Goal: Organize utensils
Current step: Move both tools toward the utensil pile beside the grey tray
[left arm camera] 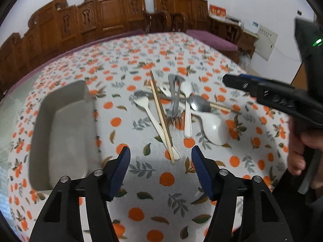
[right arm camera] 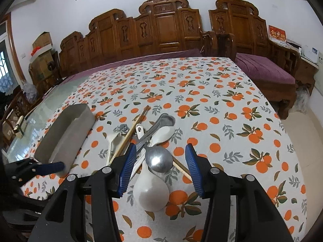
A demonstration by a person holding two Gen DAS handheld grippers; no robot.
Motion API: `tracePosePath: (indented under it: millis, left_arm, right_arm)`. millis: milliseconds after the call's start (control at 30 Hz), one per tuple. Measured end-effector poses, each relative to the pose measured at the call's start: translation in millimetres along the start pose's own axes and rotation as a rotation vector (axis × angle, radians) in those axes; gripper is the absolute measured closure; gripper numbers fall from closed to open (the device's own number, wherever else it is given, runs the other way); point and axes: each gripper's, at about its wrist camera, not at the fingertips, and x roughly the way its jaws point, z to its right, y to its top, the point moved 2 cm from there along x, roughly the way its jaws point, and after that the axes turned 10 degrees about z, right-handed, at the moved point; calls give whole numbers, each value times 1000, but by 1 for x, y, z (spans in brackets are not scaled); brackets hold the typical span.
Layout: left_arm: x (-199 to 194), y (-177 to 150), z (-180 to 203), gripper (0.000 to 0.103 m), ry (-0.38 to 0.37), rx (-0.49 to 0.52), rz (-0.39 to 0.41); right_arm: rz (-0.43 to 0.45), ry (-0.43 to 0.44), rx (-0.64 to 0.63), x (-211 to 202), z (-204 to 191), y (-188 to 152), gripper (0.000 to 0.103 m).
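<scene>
The utensils lie in a loose crossed heap on the tabletop [left arm camera: 201, 46] with its orange-print cloth — a metal spoon [right arm camera: 159, 160], a large white spoon [right arm camera: 151, 193], a metal fork [left arm camera: 174, 102], a white fork [left arm camera: 153, 117] and chopsticks [left arm camera: 161, 117] — with an empty grey tray [left arm camera: 60, 133] just left of them. The left hand-held gripper [left arm camera: 160, 155] hovers partly open near the chopsticks' near ends, gripping nothing. The right hand-held gripper [right arm camera: 159, 153] is partly open too, jaws either side of the metal spoon's bowl, its pads apart from it.
</scene>
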Motion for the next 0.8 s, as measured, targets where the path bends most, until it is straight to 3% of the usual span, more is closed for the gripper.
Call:
tracePosePath:
  millis: [133,300,533,800]
  left_arm:
    - [26,-3,3,51,16,2,-41]
    - [45,-5,-3,66,25,-23,-81]
    - [50,-8,-11,71,54,-24,-93]
    - [48,-8,-19,98,39,-64,-102]
  right_arm:
    - [-11,1,2,4,4,-5,50]
    - [-25,4,7,8,4,-9,50]
    - [-21,17,3,8,0,-9,50]
    - [-29,17,-2,9,-1,-11,50]
